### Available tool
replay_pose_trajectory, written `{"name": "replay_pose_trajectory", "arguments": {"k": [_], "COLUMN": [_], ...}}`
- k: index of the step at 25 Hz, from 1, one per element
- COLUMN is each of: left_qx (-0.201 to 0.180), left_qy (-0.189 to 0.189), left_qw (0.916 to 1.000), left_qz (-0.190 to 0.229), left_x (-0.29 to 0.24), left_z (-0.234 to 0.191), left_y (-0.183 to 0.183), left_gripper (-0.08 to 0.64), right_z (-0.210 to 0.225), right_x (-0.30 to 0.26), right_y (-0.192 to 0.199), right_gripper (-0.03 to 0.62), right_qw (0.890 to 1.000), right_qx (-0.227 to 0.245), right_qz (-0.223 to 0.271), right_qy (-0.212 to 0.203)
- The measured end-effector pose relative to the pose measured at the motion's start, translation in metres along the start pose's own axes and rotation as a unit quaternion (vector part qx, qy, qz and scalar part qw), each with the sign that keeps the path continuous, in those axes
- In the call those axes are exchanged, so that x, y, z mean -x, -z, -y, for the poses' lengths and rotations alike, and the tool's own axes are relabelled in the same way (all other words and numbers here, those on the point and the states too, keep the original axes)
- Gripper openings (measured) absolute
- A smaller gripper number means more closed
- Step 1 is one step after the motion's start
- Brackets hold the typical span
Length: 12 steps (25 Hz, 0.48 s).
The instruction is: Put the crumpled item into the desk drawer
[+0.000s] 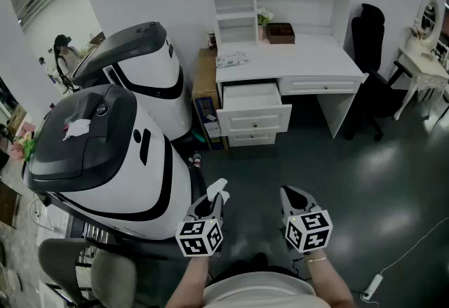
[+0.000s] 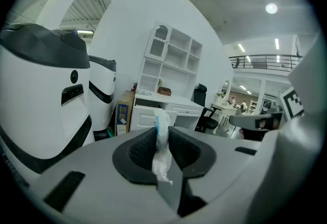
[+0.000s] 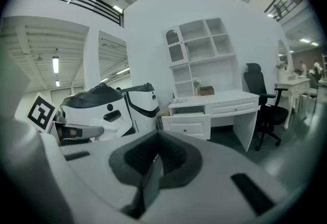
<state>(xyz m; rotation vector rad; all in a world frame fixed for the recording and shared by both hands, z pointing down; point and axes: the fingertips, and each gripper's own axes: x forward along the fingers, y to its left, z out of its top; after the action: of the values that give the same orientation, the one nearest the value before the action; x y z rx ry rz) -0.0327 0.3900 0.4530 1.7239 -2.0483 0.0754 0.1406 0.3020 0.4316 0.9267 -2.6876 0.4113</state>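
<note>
1. The left gripper [image 1: 213, 199] is clamped on the crumpled item [image 1: 218, 186] – a white wad of tissue, pinched between the jaws, with its top poking out above the tips.
2. In the left gripper view, the wad [image 2: 161, 147] runs down the seam where the jaws meet, with a blue-tinged bit at the top.
3. The right gripper [image 1: 294, 196] is closed narrow, jaws together with nothing between them, and it hangs just beside the left over the dark floor [image 1: 351, 173].
4. Ahead, well apart from both grippers, is the white worktop [image 1: 309, 54]. The top desk drawer [image 1: 250, 97] under its left end is pulled open, and its inside looks white.
5. A brown box [image 1: 280, 33] stands at the worktop's back edge and papers [image 1: 231, 59] lie by its front left corner.
6. To the left are two big white-and-black machines [image 1: 140, 159] – the nearer one has a scrap of white [image 1: 76, 129] on its dark lid.
7. A black chair [image 1: 368, 40] stands off the worktop's right end.
</note>
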Motion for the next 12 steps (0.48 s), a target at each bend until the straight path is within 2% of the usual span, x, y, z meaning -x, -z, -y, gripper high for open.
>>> {"name": "replay_pose_trajectory", "arguments": {"k": [12], "left_qx": [-0.011], "left_qy": [0.005], "left_qw": [0.9999], "left_qz": [0.000], "left_x": [-0.017], "left_z": [0.015], "left_y": [-0.001], "left_gripper": [0.060], "right_z": [0.021], "right_x": [0.003], "right_y": [0.004], "right_gripper": [0.002], "right_qw": [1.000], "right_qx": [-0.014], "right_qz": [0.005], "right_qy": [0.012]}}
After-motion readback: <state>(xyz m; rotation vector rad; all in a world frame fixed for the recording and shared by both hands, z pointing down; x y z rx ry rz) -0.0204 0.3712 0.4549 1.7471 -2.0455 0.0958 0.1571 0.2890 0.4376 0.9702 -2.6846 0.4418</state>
